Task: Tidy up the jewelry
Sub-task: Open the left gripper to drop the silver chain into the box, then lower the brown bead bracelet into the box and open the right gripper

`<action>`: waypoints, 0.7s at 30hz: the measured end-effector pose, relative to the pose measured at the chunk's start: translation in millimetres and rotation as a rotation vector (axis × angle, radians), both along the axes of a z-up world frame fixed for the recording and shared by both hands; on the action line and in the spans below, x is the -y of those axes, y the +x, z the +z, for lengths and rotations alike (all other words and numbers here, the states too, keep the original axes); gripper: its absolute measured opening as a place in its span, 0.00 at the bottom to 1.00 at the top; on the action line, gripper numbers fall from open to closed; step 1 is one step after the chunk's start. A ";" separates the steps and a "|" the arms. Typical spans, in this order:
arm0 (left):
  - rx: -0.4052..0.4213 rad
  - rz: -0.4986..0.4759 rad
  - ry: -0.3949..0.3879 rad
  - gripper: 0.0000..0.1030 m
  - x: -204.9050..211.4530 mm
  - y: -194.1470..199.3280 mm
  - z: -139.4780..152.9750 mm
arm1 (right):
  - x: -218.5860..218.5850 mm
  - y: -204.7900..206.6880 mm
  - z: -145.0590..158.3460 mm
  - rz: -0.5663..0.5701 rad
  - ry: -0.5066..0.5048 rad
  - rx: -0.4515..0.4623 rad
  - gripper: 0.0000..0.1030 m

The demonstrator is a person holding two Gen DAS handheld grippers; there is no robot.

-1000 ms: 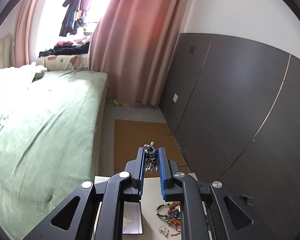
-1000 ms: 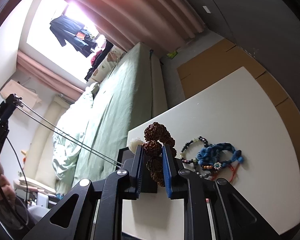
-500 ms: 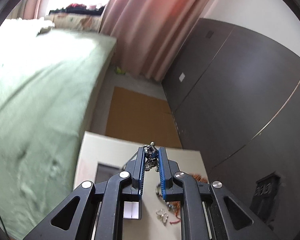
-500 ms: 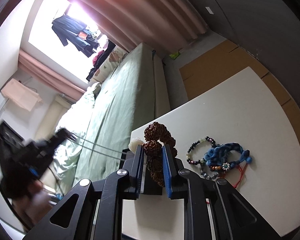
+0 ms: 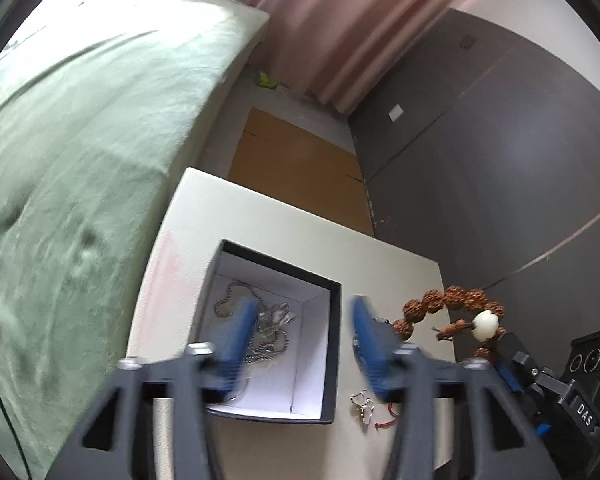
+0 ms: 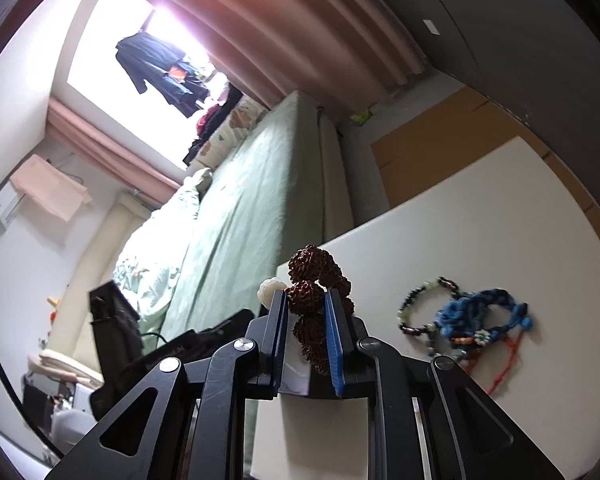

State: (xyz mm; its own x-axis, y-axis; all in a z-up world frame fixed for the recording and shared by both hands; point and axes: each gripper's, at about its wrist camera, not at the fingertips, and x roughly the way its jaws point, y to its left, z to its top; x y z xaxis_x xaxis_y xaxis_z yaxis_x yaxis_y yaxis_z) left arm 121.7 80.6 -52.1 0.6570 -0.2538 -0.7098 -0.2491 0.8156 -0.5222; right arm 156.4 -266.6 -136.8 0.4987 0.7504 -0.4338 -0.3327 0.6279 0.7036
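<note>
My left gripper (image 5: 300, 308) hovers over a black box (image 5: 332, 360) with a white inside. Its jaws are opening and nothing is pinched between them. A silver chain necklace (image 5: 268, 320) lies loose in the box, partly behind the left finger. My right gripper (image 6: 306, 296) is shut on a bracelet of rough brown beads (image 6: 312, 276) with one white bead, held above the table just right of the box (image 5: 452, 296). On the white table (image 6: 480, 220) lie a blue woven bracelet (image 6: 484, 312) and a dark beaded one (image 6: 424, 304).
A small silver trinket (image 5: 362, 402) and a red cord (image 5: 384, 424) lie on the table beside the box. A green bed (image 5: 80, 140) borders the table on the left. A dark wardrobe (image 5: 500, 160) stands to the right, and cardboard (image 5: 296, 160) covers the floor beyond.
The left gripper came down over the box and its jaws parted; the chain it held now lies inside the box. The right gripper keeps its hold on the brown bracelet.
</note>
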 end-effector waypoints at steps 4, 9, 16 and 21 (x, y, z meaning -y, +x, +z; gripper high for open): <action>0.037 0.024 -0.010 0.59 -13.6 -8.6 11.3 | -15.4 -1.5 2.8 0.022 0.027 0.023 0.19; 0.054 0.089 -0.036 0.65 -38.6 -24.6 18.2 | -45.7 -5.0 -0.5 0.082 0.053 0.020 0.19; 0.072 0.133 -0.065 0.65 -64.2 -38.9 23.1 | -91.5 -0.8 -15.6 0.153 0.038 -0.017 0.19; 0.064 0.126 -0.065 0.65 -63.7 -38.9 23.6 | -100.9 16.6 -27.6 0.116 -0.097 -0.040 0.31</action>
State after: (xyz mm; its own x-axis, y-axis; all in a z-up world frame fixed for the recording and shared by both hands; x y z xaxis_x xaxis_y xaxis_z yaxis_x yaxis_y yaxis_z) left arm 82.7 144.3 -28.5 0.7300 -0.2107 -0.6502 -0.3116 0.7440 -0.5910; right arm 173.0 -165.8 -164.4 0.3919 0.7554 -0.5251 -0.3797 0.6527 0.6556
